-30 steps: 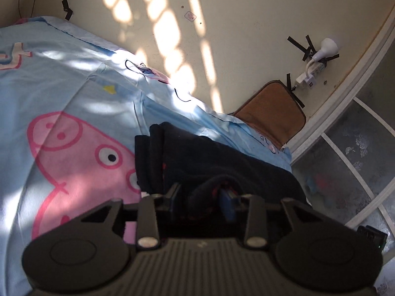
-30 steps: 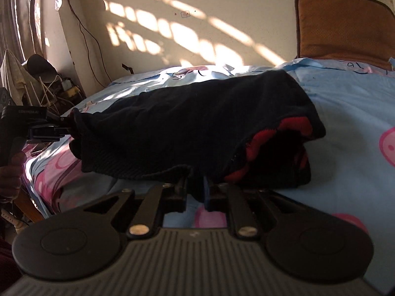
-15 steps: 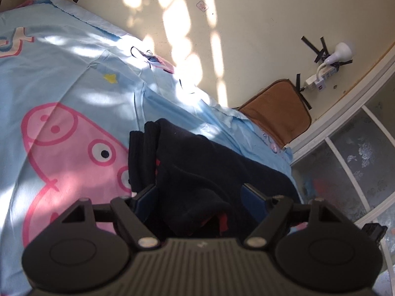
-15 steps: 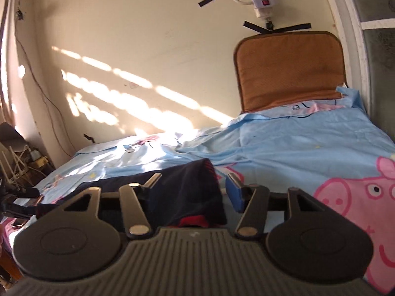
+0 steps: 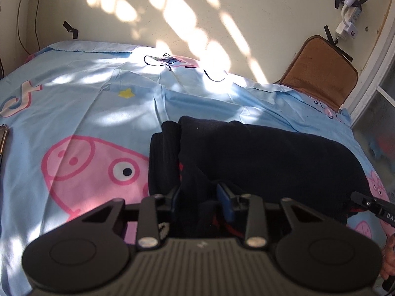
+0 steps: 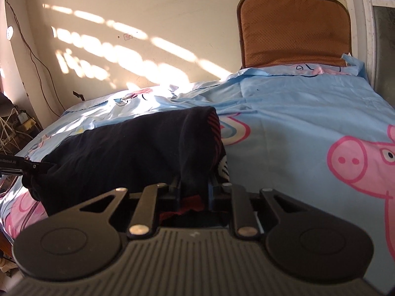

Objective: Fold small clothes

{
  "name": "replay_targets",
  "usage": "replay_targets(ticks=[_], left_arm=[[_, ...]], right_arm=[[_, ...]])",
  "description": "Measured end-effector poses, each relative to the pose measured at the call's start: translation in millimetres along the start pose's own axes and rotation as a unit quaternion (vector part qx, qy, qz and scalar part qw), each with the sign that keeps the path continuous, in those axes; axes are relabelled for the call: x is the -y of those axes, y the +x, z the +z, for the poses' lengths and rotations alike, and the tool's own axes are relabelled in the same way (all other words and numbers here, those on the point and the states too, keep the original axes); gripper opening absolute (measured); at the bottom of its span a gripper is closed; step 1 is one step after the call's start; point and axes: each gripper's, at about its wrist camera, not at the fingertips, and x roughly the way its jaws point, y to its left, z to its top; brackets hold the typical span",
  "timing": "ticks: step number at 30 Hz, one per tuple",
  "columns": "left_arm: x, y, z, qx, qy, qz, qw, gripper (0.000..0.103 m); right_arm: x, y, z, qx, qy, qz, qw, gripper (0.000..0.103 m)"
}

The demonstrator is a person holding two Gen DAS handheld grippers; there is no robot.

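On the bed, over a light blue cartoon-pig sheet [image 5: 81,113], lies a dark navy knit garment [image 5: 266,153] with red trim, folded into a thick bundle and stretched between two tools. At its near end in the left wrist view, the left tongs [image 5: 198,198] have just been closing and now pinch a bunch of the dark fabric between their blue pads. At the other end, the right tongs [image 6: 193,188] have likewise just closed and clamp a fold of the same garment. A brown cushion [image 6: 293,27] leans on the cream wall [image 6: 153,9] behind the bed.
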Motion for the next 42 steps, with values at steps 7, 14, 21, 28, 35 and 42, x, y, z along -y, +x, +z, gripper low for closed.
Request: replay_targets(ticks=[7, 14, 21, 28, 35, 42], left_arm=[[7.0, 0.1, -1.0, 0.007, 0.028, 0.027, 0.9992, 0.031], [16.6, 1.5, -3.1, 0.016, 0.058, 0.058, 0.9966, 0.032], [18.3, 3.3, -4.0, 0.017, 0.066, 0.072, 0.9951, 0.035], [19.5, 5.6, -4.1, 0.017, 0.073, 0.082, 0.9938, 0.040], [18.8, 0.6, -6.4, 0.025, 0.070, 0.082, 0.9938, 0.044], [21.5, -30.6, -19.6, 0.078, 0.069, 0.055, 0.9931, 0.059]], right_arm=[[3.6, -2.8, -10.0, -0.002, 0.013, 0.002, 1.000, 0.021], [4.7, -3.9, -12.5, 0.004, 0.019, 0.007, 1.000, 0.021], [8.3, -5.2, -14.4, 0.010, 0.030, 0.017, 0.999, 0.021], [15.0, -14.4, -9.0, 0.023, 0.058, 0.027, 0.998, 0.036], [15.2, -35.8, -6.0, 0.060, 0.068, -0.002, 0.996, 0.050], [-12.0, -46.5, -7.6, 0.056, 0.018, 0.033, 0.998, 0.052]])
